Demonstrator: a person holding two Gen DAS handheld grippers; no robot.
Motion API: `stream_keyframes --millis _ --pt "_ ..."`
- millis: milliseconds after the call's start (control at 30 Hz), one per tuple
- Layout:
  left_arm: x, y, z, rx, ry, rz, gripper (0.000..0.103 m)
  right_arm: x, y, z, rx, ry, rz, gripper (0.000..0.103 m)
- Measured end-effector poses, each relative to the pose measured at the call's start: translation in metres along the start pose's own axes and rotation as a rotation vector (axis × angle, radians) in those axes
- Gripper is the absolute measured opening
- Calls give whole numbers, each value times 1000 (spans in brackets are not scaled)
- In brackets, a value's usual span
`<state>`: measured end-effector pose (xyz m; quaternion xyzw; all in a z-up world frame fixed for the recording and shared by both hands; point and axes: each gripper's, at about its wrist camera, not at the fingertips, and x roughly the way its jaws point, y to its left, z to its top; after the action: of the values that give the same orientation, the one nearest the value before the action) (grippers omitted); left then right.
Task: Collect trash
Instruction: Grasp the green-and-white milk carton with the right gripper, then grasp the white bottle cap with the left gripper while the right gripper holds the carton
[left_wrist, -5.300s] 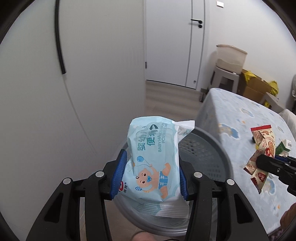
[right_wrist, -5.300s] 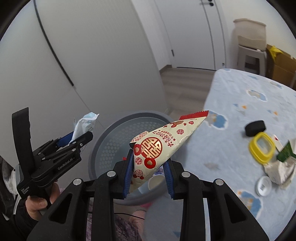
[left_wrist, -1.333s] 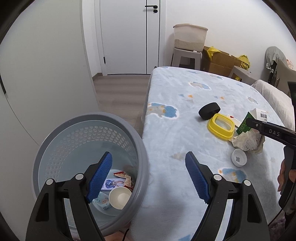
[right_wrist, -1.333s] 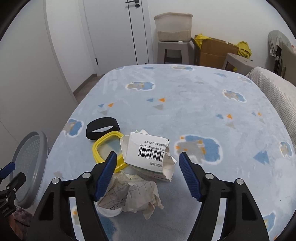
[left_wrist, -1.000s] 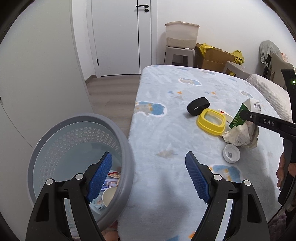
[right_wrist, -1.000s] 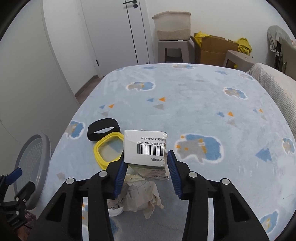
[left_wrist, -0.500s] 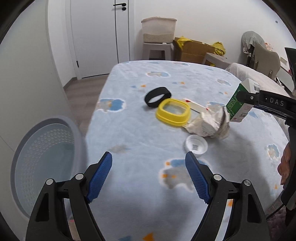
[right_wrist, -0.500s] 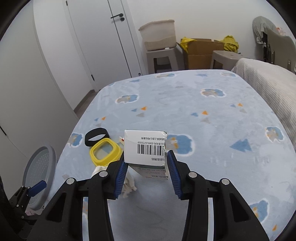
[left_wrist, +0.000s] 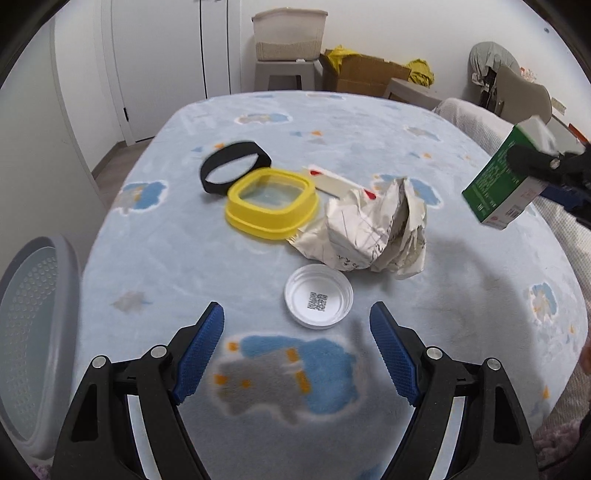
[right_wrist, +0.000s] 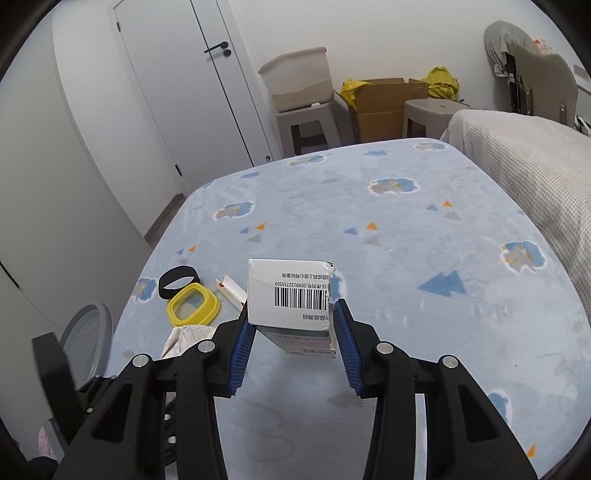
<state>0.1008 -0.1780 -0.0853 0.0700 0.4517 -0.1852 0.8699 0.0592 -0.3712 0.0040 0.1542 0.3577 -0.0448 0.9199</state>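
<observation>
Gripping a carton (right_wrist: 288, 291), right gripper (right_wrist: 291, 332) clears table (right_wrist: 424, 258); left gripper (left_wrist: 297, 350) gapes empty.

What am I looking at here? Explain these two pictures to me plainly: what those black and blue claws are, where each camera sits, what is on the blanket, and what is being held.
No robot here: a person carries a handheld two-finger gripper in each hand, each with a fisheye camera looking forward along its fingers.

The left-hand picture shows the left gripper, jaws wide open and empty, above a blue patterned blanket. On it lie a white cap with a printed code, crumpled paper, a yellow lid, a black ring and a flat white strip. A grey perforated trash basket stands beside the surface at left.

The right-hand picture shows the right gripper shut on a small carton with a barcode, lifted clear of the blanket. The same carton, green-sided, shows at the right edge of the left view.
</observation>
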Motion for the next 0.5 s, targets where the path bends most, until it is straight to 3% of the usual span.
stream_keyframes --millis 133,233,333,500 --pt "12 -5 3 6 8 23 74 -3 0 2 -2 -7 10 42" --pt "15 -5 7 4 7 27 62 -5 0 1 -4 -10 12 42" --pt "14 -3 8 0 -3 15 40 -4 0 1 -6 -4 14 42" --pt "4 1 0 8 -18 5 39 -5 0 -1 -12 -3 8 42"
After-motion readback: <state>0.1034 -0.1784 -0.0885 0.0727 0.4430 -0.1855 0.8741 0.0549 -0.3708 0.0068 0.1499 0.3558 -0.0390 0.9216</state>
